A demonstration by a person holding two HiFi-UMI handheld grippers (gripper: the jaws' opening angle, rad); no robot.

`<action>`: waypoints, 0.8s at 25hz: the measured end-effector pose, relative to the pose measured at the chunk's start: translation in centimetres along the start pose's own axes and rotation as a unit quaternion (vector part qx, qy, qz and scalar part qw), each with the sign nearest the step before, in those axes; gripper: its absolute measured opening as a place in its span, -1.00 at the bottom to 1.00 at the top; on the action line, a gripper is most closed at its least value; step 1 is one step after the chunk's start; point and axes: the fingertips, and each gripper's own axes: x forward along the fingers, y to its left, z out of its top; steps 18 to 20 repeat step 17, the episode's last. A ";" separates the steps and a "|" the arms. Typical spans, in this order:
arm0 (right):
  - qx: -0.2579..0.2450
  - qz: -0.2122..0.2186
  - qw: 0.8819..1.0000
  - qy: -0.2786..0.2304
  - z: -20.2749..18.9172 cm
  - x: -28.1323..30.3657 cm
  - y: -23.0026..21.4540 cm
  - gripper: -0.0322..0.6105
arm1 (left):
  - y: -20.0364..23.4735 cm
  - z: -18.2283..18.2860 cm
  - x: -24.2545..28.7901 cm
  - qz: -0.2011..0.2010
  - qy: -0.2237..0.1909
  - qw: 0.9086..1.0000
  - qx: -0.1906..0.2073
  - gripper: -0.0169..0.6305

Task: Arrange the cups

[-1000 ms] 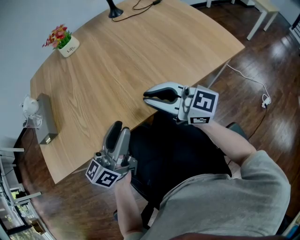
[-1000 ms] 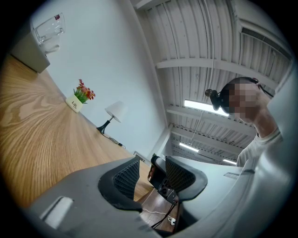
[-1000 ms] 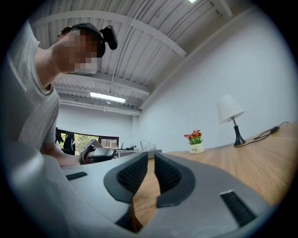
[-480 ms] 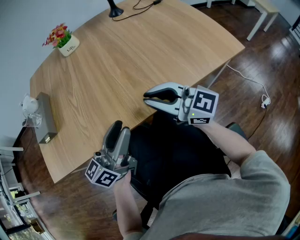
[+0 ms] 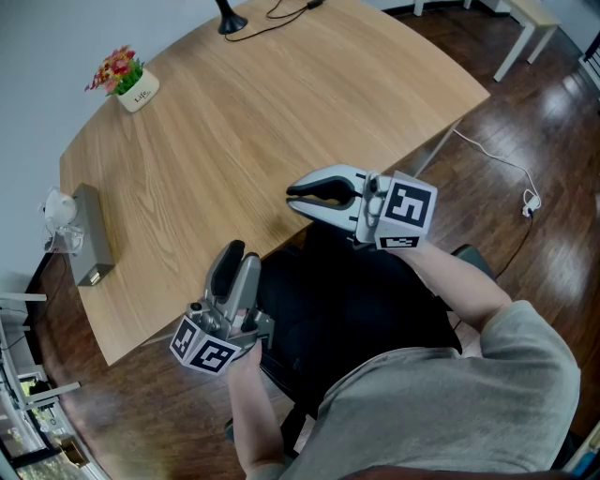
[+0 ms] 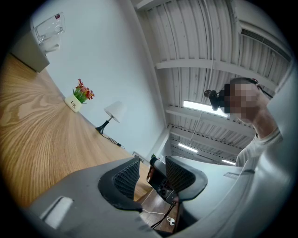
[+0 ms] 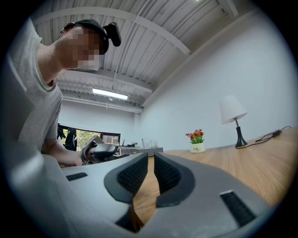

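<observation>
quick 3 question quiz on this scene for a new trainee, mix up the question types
1. True or false: the right gripper has a cup between its jaws.
2. Multiple choice: in the head view, what stands near the far left corner of the light wooden table?
A) a small white pot of red and yellow flowers
B) a blue kettle
C) a stack of plates
3. Fill in: a thin black ___ trails away from the black lamp base at the table's far edge.

Key
1. False: its jaws are shut with nothing between them.
2. A
3. cable
</observation>
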 end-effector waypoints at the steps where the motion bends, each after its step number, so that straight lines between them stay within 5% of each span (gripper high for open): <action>1: 0.000 0.000 1.000 0.000 0.0 0.0 0.0 -0.77 | 0.0 0.0 0.0 0.000 0.000 1.000 0.000 -0.42; 20: 0.007 0.005 1.000 0.005 0.0 0.1 0.4 -0.77 | 0.0 0.0 0.0 0.002 -0.002 1.000 -0.003 -0.42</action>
